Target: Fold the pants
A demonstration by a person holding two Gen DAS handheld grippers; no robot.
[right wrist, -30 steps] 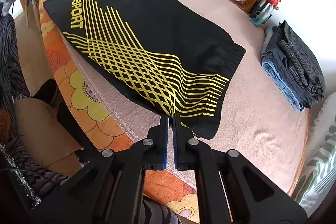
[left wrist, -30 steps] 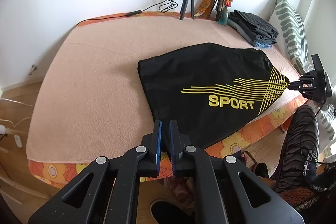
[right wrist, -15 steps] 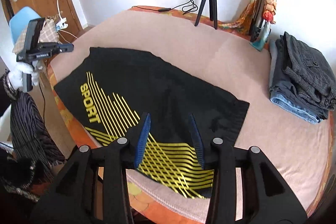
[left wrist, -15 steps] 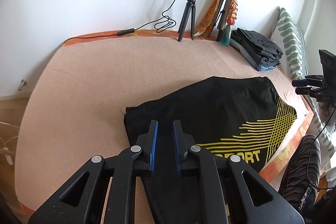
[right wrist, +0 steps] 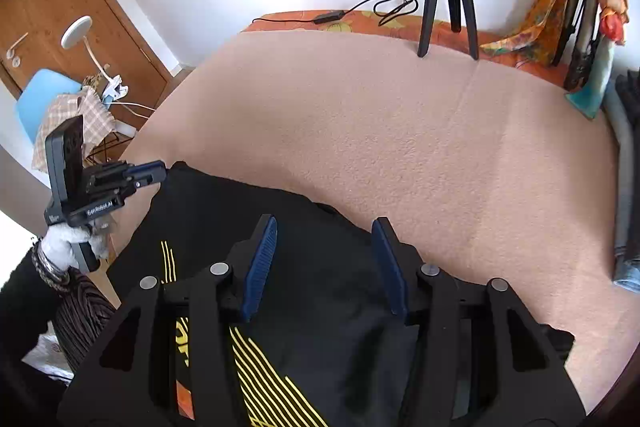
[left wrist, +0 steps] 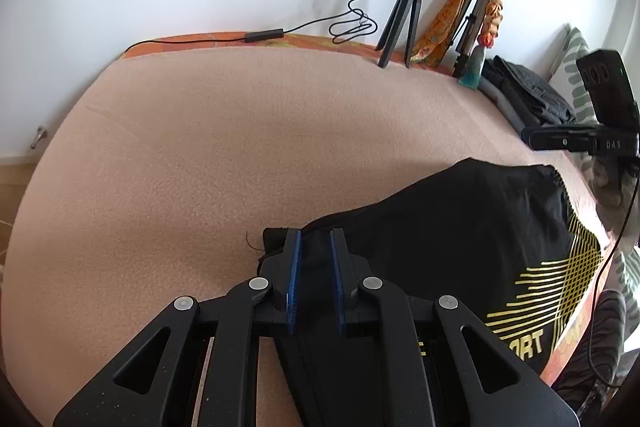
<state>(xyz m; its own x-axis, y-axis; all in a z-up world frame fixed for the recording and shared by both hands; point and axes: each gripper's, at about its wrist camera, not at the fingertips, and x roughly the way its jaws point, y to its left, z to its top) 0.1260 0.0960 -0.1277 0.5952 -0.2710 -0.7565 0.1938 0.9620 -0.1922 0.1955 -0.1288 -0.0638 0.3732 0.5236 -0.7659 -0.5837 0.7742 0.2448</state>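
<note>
Black sport pants [left wrist: 460,227] with yellow stripes and "SPORT" lettering lie flat on the peach blanket [left wrist: 240,147] near the bed's front edge. My left gripper [left wrist: 314,239] hangs over the pants' left corner, jaws a little apart with black cloth between them. My right gripper [right wrist: 324,227] is open wide above the pants [right wrist: 320,307], holding nothing. The right gripper also shows at the right edge of the left wrist view [left wrist: 532,139]. The left gripper shows at the left of the right wrist view [right wrist: 158,171], by the pants' far corner.
A ring light on a tripod [left wrist: 412,7] and its cable stand at the back by the wall. A stack of folded clothes [left wrist: 528,95] and a striped pillow [left wrist: 576,67] lie at the right. A door and a blue chair [right wrist: 36,103] are left of the bed.
Both grippers have come lower and further in over the pants. The left jaws have opened slightly over the corner. The right jaws have opened wider.
</note>
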